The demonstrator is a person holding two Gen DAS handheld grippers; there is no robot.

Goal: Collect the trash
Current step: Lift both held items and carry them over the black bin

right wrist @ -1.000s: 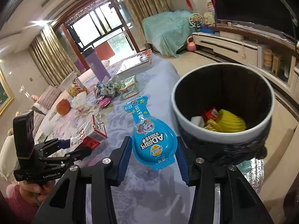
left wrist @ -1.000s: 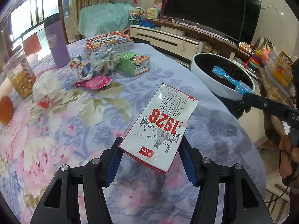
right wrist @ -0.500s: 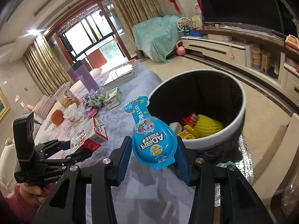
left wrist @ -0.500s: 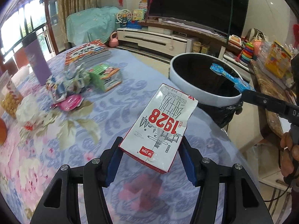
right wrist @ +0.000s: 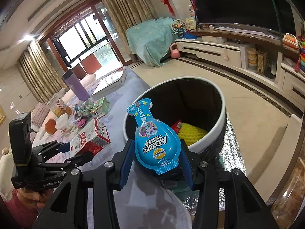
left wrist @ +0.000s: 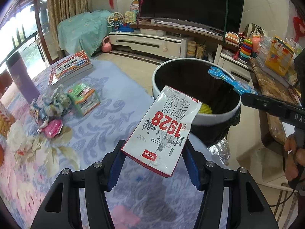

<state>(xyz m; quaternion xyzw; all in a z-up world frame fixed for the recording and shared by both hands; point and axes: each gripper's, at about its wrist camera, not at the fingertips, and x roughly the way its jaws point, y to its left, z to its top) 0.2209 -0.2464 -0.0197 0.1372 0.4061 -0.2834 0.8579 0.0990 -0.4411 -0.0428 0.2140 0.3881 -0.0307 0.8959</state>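
Cardboard first: the left gripper (left wrist: 152, 164) clamps a flat, creased milk carton (left wrist: 162, 129), white with red print, its blue pads pressed on both edges. Beyond its jaws sits the round bin (left wrist: 215, 115), glossy white rim, black liner, yellow foam netting (right wrist: 192, 133) inside. Right gripper (right wrist: 156, 162) pinches a shiny blue plastic pouch (right wrist: 155, 141), bulb-shaped with a narrow neck, poised over the bin's near rim. Smooth floral tablecloth (left wrist: 99, 126) underneath.

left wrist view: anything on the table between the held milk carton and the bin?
Nothing. In the left wrist view only bare tablecloth and table edge lie between the milk carton and the bin.
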